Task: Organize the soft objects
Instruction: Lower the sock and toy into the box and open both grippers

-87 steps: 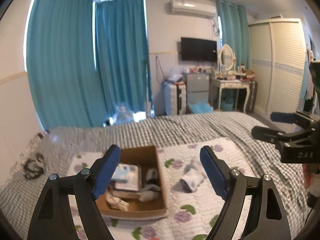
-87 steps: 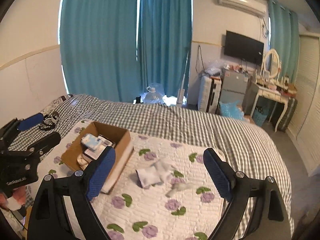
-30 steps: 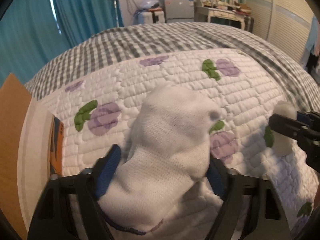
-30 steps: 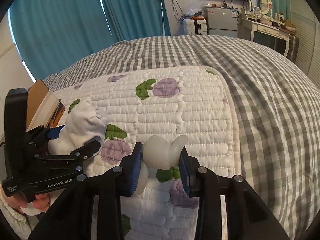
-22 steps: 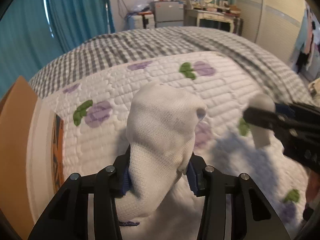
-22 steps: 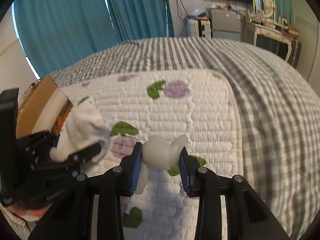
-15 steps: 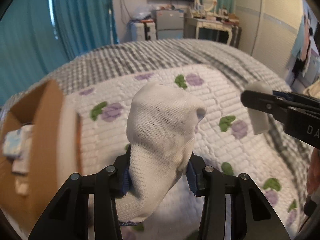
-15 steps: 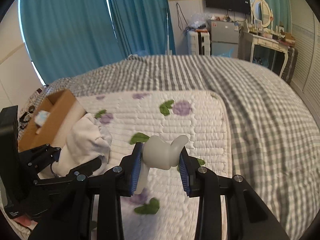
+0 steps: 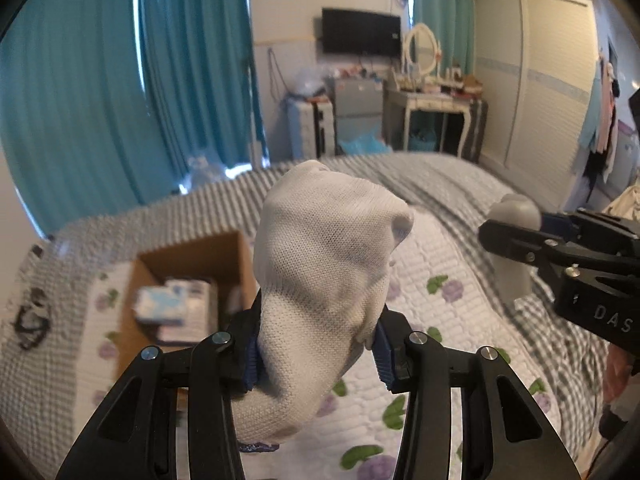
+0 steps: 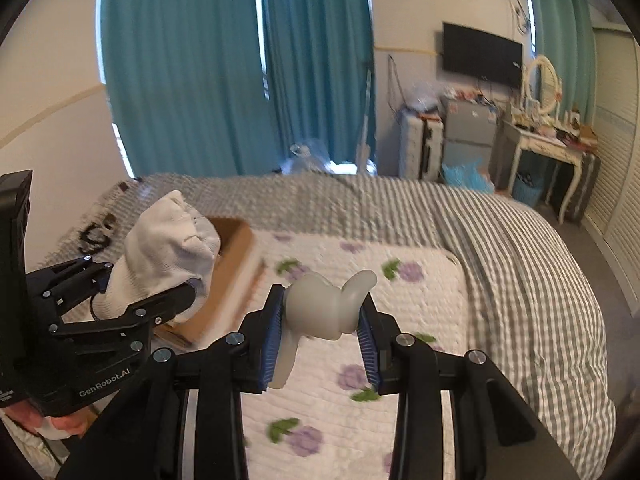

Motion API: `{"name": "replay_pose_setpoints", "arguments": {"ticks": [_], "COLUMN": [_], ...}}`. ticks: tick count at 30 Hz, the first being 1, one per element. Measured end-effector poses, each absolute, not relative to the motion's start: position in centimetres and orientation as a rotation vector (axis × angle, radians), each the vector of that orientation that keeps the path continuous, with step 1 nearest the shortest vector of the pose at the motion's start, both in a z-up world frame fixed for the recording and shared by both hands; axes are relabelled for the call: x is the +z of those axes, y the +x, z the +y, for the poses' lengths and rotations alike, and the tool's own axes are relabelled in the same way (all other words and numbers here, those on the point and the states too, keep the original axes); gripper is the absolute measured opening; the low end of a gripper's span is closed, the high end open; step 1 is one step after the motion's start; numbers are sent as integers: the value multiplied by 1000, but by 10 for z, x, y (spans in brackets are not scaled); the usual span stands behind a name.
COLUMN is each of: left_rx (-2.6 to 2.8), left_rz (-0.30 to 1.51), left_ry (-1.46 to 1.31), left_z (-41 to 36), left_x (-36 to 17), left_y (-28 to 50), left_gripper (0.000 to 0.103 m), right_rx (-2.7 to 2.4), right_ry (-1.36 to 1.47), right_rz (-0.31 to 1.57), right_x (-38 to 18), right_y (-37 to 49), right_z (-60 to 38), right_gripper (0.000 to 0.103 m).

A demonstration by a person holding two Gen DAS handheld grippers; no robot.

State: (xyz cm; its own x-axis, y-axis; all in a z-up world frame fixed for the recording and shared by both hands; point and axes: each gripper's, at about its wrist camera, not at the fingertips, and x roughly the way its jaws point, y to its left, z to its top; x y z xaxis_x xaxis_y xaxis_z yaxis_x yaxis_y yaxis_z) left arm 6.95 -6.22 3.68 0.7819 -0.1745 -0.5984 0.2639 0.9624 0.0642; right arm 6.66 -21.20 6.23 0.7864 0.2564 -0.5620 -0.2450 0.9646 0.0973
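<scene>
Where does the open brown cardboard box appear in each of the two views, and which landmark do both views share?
Left wrist view: the open brown cardboard box is at left of centre, behind the white knitted sock.
Right wrist view: only its corner shows, at left of centre, behind that sock.
Shared landmark: black wall television.

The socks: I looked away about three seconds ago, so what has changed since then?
Both lay loose on the floral quilt. Now the left gripper has closed on the bulky white sock, the right gripper is shut on the thin pale sock, and both are lifted clear. The cardboard box stays put, its contents unchanged.
</scene>
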Motion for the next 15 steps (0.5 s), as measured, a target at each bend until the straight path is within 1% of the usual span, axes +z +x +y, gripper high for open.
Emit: {"name": "replay_pose_setpoints", "arguments": {"ticks": [5, 8, 12, 15], "left_rx": [-199, -165, -123, -92], "left_rz": [556, 534, 538, 557], "left_ry": [155, 142, 116, 109], "left_z": [-25, 3, 37, 61], "left_x": [72, 78, 76, 64], "left_y": [59, 57, 72, 88], "left_gripper": [44, 44, 44, 44], "right_rx": [314, 343, 394, 427], "right_ry": [-9, -35, -43, -44], "right_rz": [561, 547, 547, 553], "right_x": [92, 101, 103, 100], "right_y": [63, 68, 90, 111], "right_z": [-172, -143, -106, -79], "right_gripper": [34, 34, 34, 34]}}
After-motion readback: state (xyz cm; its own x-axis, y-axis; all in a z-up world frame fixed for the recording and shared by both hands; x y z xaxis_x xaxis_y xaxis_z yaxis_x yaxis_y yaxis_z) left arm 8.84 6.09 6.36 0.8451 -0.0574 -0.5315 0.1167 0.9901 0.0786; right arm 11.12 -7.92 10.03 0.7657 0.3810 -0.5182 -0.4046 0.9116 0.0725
